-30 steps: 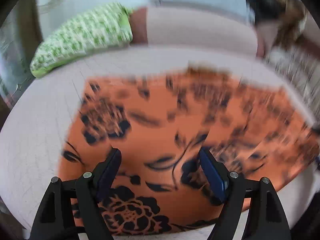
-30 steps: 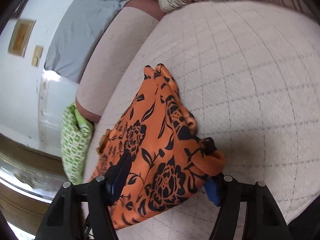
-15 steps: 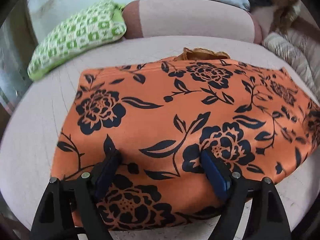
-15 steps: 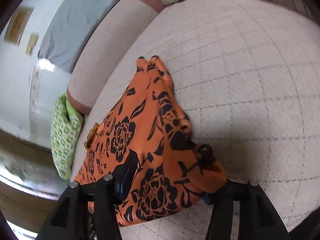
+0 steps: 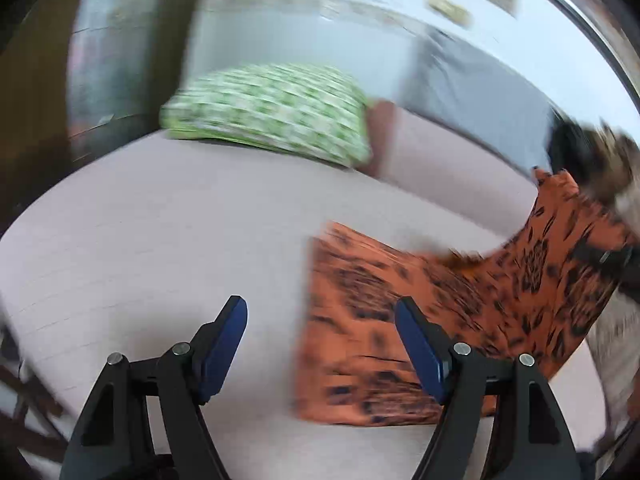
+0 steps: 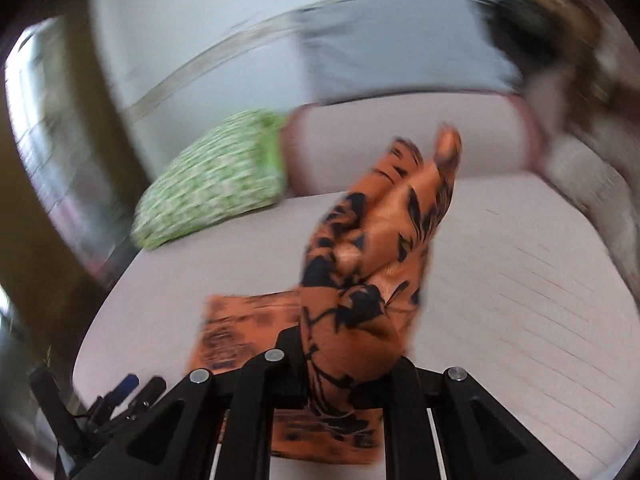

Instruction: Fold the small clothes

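Observation:
An orange cloth with black flowers (image 5: 400,320) lies partly on the pale quilted couch seat (image 5: 160,232); its right side is lifted up. My left gripper (image 5: 320,340) is open and empty, hovering left of the cloth, its right finger over the cloth's edge. In the right wrist view my right gripper (image 6: 344,364) is shut on a bunched edge of the cloth (image 6: 380,240) and holds it raised above the seat, while the rest (image 6: 240,332) trails on the seat. Both views are motion-blurred.
A green patterned pillow (image 5: 272,116) lies at the back left of the seat, against the couch back (image 5: 440,160). A grey cloth (image 6: 400,52) drapes over the couch back. A woven blanket (image 6: 592,184) sits at the right edge.
My right gripper has closed on the cloth edge and lifted it off the seat. My left gripper has swung left, off the cloth, still open.

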`<state>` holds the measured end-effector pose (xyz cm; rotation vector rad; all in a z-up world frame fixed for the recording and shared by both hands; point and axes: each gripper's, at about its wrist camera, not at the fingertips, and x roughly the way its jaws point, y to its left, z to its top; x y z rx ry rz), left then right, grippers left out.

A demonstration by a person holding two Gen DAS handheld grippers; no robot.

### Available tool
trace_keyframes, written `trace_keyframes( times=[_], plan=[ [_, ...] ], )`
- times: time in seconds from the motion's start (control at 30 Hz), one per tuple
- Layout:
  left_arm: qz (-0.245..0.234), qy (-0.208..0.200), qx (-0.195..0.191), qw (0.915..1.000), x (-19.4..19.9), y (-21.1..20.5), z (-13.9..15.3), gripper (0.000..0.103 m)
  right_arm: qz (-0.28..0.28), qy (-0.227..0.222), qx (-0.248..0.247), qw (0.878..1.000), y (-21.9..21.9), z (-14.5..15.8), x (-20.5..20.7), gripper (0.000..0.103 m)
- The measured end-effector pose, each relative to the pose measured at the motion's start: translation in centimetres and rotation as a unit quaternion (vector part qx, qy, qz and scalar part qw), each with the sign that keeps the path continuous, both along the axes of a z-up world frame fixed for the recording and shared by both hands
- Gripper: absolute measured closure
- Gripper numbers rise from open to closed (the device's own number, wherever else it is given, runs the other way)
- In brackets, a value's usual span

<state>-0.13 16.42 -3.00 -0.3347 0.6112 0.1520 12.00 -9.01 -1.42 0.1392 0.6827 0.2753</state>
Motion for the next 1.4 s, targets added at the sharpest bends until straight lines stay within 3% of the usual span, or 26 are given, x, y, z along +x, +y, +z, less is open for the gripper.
trace_keyframes(
  times=[0.1, 0.2, 0.23, 0.3, 0.53, 0.6, 0.7, 0.77, 0.83, 0.87, 0.9, 0.93, 0.97, 1.1, 1.2, 1.4],
  plan=[
    [0.04, 0.027, -0.018, 0.9987, -1.3, 3.5, -2.0, 0.026, 0.064, 0.046, -0.044, 0.996, 7.6, -5.0, 1.7, 0.09],
    [0.051, 0.064, -0.058, 0.995, -1.7, 5.4, -4.5, 0.026, 0.101, 0.176, -0.047, 0.978, 11.5, -13.8, 4.4, 0.089],
    [0.05, 0.066, -0.074, 0.9938, -1.9, 5.8, -4.7, 0.026, 0.098, 0.164, -0.047, 0.98, 11.7, -14.2, 4.2, 0.089],
    [0.047, 0.046, -0.088, 0.994, -2.4, 6.3, -4.4, 0.026, 0.099, 0.151, -0.036, 0.983, 11.5, -12.4, 3.8, 0.09],
    [0.025, 0.039, -0.077, 0.996, -2.1, 5.4, -4.4, 0.026, 0.108, 0.071, -0.002, 0.992, 10.7, -4.8, 2.1, 0.09],
    [0.032, 0.041, -0.087, 0.9949, -2.4, 5.9, -4.4, 0.026, 0.122, 0.078, -0.005, 0.99, 12.1, -5.3, 1.2, 0.09],
    [0.037, 0.046, -0.1, 0.9932, -2.5, 6.3, -4.6, 0.026, 0.133, 0.161, -0.047, 0.977, 14.7, -11.5, 1.7, 0.085],
    [0.034, 0.047, -0.098, 0.9935, -2.4, 6.1, -4.6, 0.026, 0.148, 0.155, -0.057, 0.975, 15.0, -13.5, 1.0, 0.084],
    [0.029, 0.046, -0.093, 0.9942, -2.4, 5.8, -4.5, 0.026, 0.147, 0.148, -0.023, 0.978, 14.0, -13.0, 0.8, 0.08],
    [0.027, 0.046, -0.092, 0.9944, -2.4, 5.7, -4.4, 0.026, 0.151, 0.154, -0.006, 0.977, 13.6, -12.7, 0.9, 0.069],
    [0.023, 0.048, -0.089, 0.9946, -2.2, 5.5, -4.3, 0.026, 0.162, 0.163, 0.012, 0.973, 13.3, -12.4, 1.3, 0.045],
    [0.018, 0.047, -0.086, 0.995, -2.2, 5.3, -4.2, 0.026, 0.169, 0.166, 0.023, 0.971, 13.0, -12.2, 1.2, 0.031],
    [0.013, 0.047, -0.083, 0.9954, -2.1, 5.1, -4.1, 0.026, 0.177, 0.161, 0.038, 0.97, 12.4, -11.8, 0.9, 0.023],
    [-0.026, 0.043, -0.098, 0.9939, -1.9, 4.0, -3.0, 0.026, 0.154, 0.134, 0.091, 0.975, 8.5, -10.7, -1.0, 0.023],
    [-0.06, 0.044, -0.12, 0.99, -1.0, 2.2, -2.4, 0.026, 0.104, 0.116, 0.118, 0.981, 4.3, -10.3, -2.1, 0.023],
    [-0.116, 0.056, -0.108, 0.9857, 1.8, -2.2, -1.4, 0.026, 0.052, 0.125, 0.154, 0.979, -1.3, -10.5, -1.8, 0.023]
  ],
)
